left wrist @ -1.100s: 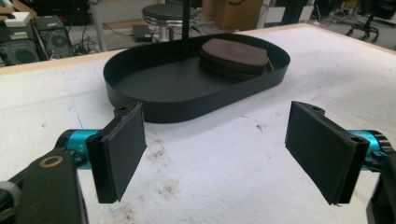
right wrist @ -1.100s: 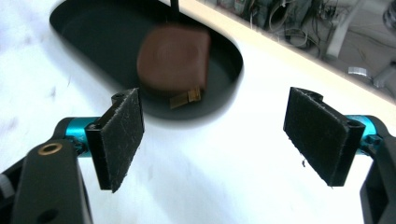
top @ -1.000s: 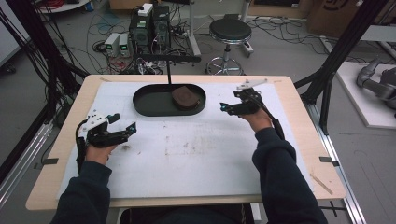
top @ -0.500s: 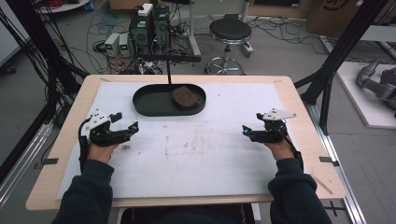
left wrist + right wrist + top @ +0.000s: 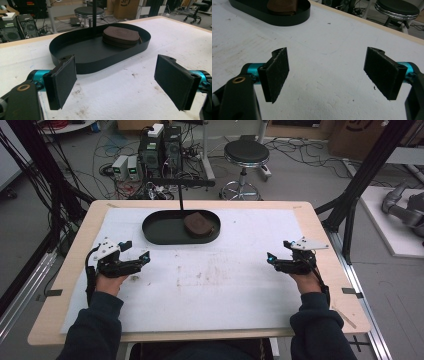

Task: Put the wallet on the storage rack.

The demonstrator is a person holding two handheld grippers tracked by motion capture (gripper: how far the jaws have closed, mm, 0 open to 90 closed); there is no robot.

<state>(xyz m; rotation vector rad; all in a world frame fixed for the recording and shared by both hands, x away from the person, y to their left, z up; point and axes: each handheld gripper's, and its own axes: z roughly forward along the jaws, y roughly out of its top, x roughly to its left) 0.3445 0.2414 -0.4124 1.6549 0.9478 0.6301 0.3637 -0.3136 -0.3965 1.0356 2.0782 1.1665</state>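
Both pairs of jaws stand wide apart with nothing between them. Two grippers are held over the desk [image 5: 320,227]: the left gripper [image 5: 134,259] at the left middle of the high view, the right gripper [image 5: 278,261] at the right middle, each in one hand with a dark sleeve coming up from the bottom edge. In the left gripper view, the left gripper's [image 5: 115,81] flat black pads face each other across bare white desk cover [image 5: 120,100]; the right gripper [image 5: 328,75] shows the same wide gap over the cover in its own view.

One black oval tray [image 5: 160,227] sits in the upper middle of the high view, well apart from both grippers. Inside it, toward its right end, lies one brown, flat, rounded thing [image 5: 198,224]; in the left gripper view it looks like a low stack of thin brown layers [image 5: 121,35]. One thin black post [image 5: 180,195] rises at the tray's far side.

One round black stool [image 5: 246,154] stands on the floor beyond the desk.
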